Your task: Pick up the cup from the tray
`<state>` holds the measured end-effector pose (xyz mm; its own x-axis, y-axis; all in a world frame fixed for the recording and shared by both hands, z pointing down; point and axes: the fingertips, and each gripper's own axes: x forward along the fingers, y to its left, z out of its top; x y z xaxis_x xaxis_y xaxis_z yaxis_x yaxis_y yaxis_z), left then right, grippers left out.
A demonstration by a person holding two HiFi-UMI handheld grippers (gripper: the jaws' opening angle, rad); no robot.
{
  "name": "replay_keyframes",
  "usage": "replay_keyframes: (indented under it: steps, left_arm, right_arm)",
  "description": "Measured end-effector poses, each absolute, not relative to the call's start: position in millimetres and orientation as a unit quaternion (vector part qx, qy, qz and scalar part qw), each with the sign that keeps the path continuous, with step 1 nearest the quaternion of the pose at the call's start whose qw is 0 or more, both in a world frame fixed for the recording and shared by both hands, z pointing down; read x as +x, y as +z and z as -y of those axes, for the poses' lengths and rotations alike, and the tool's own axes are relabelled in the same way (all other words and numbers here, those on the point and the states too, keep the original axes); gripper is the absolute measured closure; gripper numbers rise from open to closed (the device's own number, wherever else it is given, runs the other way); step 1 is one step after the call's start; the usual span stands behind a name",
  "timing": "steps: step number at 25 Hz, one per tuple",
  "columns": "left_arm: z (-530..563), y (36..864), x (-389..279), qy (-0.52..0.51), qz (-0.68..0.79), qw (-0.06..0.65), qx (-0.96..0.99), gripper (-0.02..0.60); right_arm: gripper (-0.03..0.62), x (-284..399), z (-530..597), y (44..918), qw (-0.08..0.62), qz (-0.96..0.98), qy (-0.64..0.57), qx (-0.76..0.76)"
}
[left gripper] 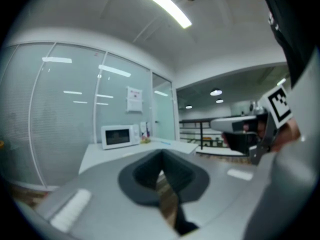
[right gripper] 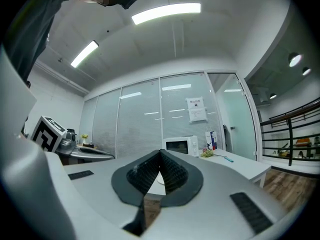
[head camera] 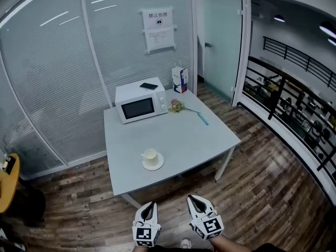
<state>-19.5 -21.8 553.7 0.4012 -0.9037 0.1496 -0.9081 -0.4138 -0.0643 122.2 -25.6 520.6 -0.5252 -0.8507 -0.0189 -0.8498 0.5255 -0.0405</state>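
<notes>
- head view: white cup (head camera: 150,155) sits on a saucer (head camera: 153,164) near the front edge of the grey table (head camera: 178,135). microwave (head camera: 140,106) at the back left.
- head view: left gripper (head camera: 148,210) and right gripper (head camera: 195,201) are low in frame, short of the table, well apart from the cup.
- left gripper view: left gripper (left gripper: 161,159) jaws pressed together at the tips, nothing between them. microwave (left gripper: 120,135) far ahead.
- right gripper view: right gripper (right gripper: 161,156) jaws closed tip to tip, holding nothing. microwave (right gripper: 181,145) beyond.
</notes>
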Motion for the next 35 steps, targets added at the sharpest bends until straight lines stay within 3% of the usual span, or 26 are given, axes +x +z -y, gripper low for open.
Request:
replay_keyframes:
  steps: [13,35]
  left_arm:
    - [92,567,-22,0.093,0.55,0.02,0.829,0.577]
    - [288,569,-90,0.062,0.526,0.028,0.848,0.577]
  right_arm:
    - [0.589,114,99,533,0.018,-0.883,-0.031,-0.468]
    - [0.589,28,278,517,-0.016,-0.88,-0.004,-0.474]
